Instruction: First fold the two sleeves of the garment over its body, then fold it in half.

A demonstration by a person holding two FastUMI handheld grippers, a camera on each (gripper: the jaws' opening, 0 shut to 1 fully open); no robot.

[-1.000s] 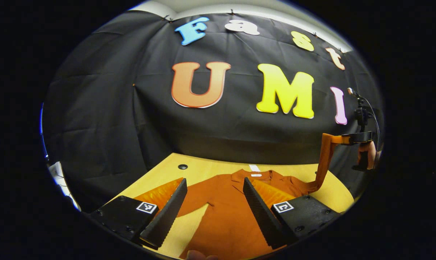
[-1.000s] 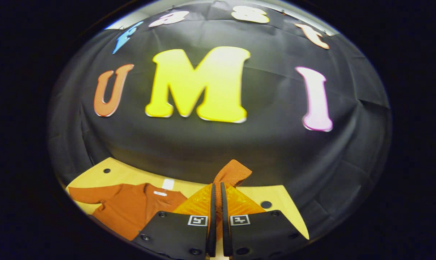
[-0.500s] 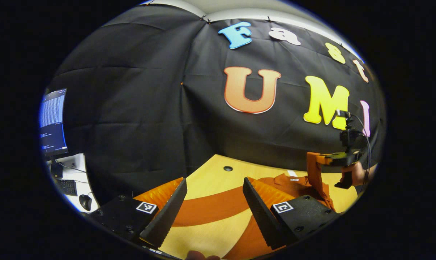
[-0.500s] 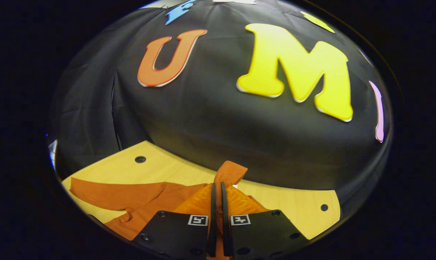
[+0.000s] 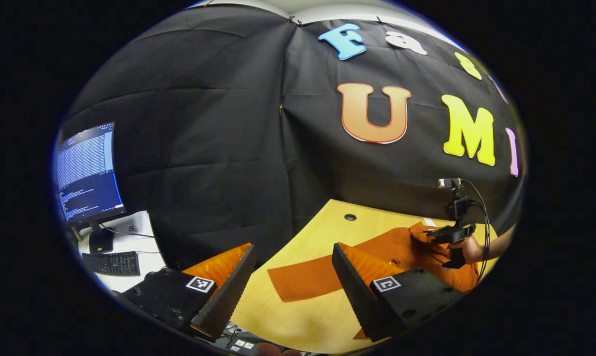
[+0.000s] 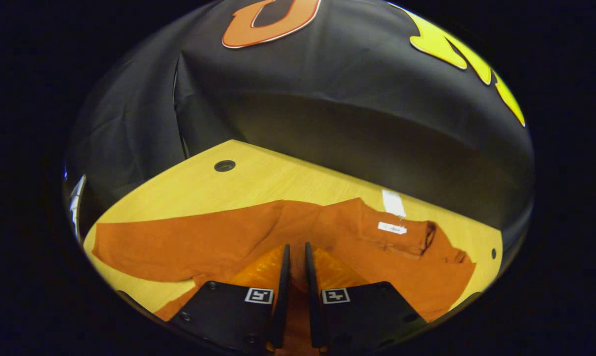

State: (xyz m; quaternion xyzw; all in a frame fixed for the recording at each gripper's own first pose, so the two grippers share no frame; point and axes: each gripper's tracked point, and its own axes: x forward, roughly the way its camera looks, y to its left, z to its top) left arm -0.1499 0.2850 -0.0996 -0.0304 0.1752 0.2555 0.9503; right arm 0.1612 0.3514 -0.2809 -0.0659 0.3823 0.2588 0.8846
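Right gripper has lowered 1 knit sleeve onto the garment, fingers still pinching it; left gripper stays wide open, empty, above the wooden desk.

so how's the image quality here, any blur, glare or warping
Left gripper view: sharp, strong fisheye bend on the table edge; the monitor glows bright against the dim booth. Right gripper view: the garment is in focus, the wall bulges, the white tag is slightly blown out; no motion blur in either.
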